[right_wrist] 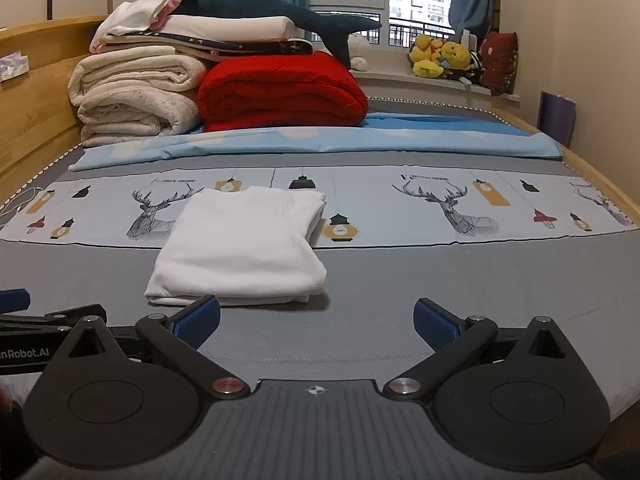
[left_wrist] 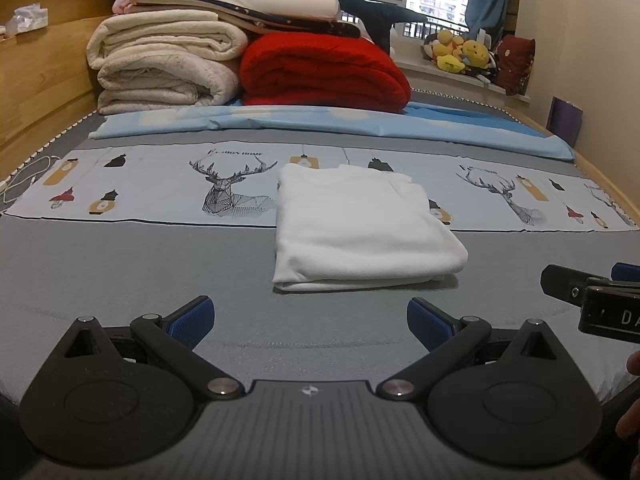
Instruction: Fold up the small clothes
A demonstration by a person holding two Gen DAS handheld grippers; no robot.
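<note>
A white garment (left_wrist: 360, 228) lies folded into a neat rectangle on the grey bed sheet (left_wrist: 140, 272); it also shows in the right wrist view (right_wrist: 244, 248). My left gripper (left_wrist: 310, 322) is open and empty, a little short of the garment's near edge. My right gripper (right_wrist: 316, 324) is open and empty, to the right of the garment's near edge. The right gripper shows at the right edge of the left wrist view (left_wrist: 592, 300). The left gripper shows at the left edge of the right wrist view (right_wrist: 48, 320).
Folded cream blankets (left_wrist: 168, 68), a red blanket (left_wrist: 324, 72) and a dark plush shark (right_wrist: 280, 12) are stacked at the bed's far end. A light blue cover (left_wrist: 320, 124) lies before them. Wooden bed frame (left_wrist: 36, 80) on the left. Plush toys (right_wrist: 440, 58) sit on the window sill.
</note>
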